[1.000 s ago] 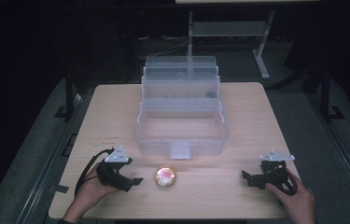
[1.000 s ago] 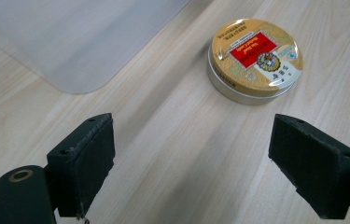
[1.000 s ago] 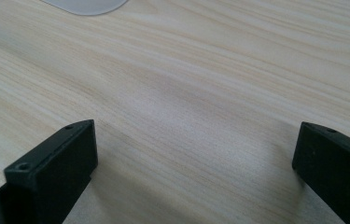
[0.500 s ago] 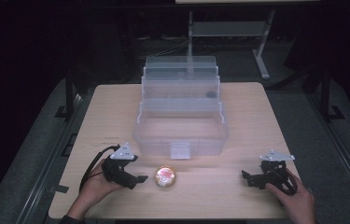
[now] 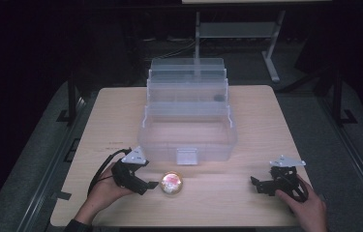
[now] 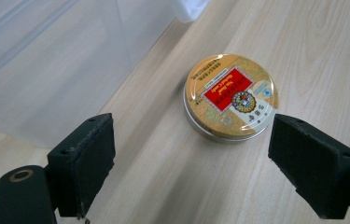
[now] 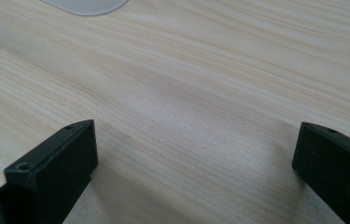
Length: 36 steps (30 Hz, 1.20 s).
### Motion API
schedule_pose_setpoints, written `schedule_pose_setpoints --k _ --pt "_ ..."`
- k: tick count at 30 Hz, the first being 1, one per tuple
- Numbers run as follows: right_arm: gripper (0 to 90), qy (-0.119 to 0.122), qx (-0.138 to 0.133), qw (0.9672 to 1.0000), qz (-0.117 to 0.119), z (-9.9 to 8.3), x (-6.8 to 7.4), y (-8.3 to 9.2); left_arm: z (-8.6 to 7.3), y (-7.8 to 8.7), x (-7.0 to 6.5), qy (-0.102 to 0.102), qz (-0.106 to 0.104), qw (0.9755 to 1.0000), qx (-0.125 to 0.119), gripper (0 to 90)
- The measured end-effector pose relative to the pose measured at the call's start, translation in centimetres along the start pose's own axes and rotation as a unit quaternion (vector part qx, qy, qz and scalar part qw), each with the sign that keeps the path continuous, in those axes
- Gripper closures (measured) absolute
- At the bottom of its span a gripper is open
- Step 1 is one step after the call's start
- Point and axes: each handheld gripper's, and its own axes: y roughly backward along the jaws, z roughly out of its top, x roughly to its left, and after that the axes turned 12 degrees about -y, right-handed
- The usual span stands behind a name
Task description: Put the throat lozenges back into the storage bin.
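Left claw (image 6: 191, 154) has slid closer to the round tin (image 6: 231, 96) since a second ago, black blocky jaws spread wide, tin just ahead between them, not touching. Tin has a glossy gold lid with a red label and lies flat on the pale wood-grain counter (image 5: 218, 203), just before the clear plastic tiered box (image 5: 187, 130). Right claw (image 7: 196, 172) spread, holding nothing.

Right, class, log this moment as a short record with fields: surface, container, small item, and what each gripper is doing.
surface: wooden table
container: clear plastic tiered box, opened out, mid-table
small item: round gold tin with red label, lying flat in front of the box
left gripper: open, jaws either side of the tin, not touching it
right gripper: open, over bare table, holding nothing
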Motion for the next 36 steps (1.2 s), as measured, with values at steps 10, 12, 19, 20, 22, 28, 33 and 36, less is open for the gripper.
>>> schedule_pose_setpoints --k 10,12,19,20,22,28,33,36 --pt "0.0 0.0 0.0 1.0 0.0 0.0 0.0 0.0 1.0 -0.5 0.0 -0.01 -0.009 0.9999 0.001 14.0" --pt "0.0 0.0 0.0 1.0 0.0 0.0 0.0 0.0 1.1 -0.6 -0.1 -0.011 -0.011 0.9999 0.001 14.0" --pt "0.0 0.0 0.0 1.0 0.0 0.0 0.0 0.0 1.7 -1.0 -0.2 -0.019 -0.022 0.9996 0.006 14.0" --pt "0.0 -0.001 0.0 1.0 0.0 0.0 0.0 0.0 1.8 -1.1 -0.2 -0.019 -0.022 0.9996 0.006 14.0" --pt "0.0 0.0 0.0 1.0 0.0 0.0 0.0 0.0 2.1 -1.2 -0.2 -0.023 -0.024 0.9994 0.008 14.0" --pt "0.0 0.0 0.0 1.0 0.0 0.0 0.0 0.0 2.6 -1.4 -0.1 -0.031 -0.03 0.999 0.014 14.0" --pt "0.0 0.0 0.0 1.0 0.0 0.0 0.0 0.0 3.0 -1.8 -0.2 -0.036 -0.036 0.9985 0.021 14.0" --pt "0.0 0.0 0.0 1.0 0.0 0.0 0.0 0.0 3.1 -2.1 -0.3 -0.038 -0.04 0.9982 0.024 14.0"
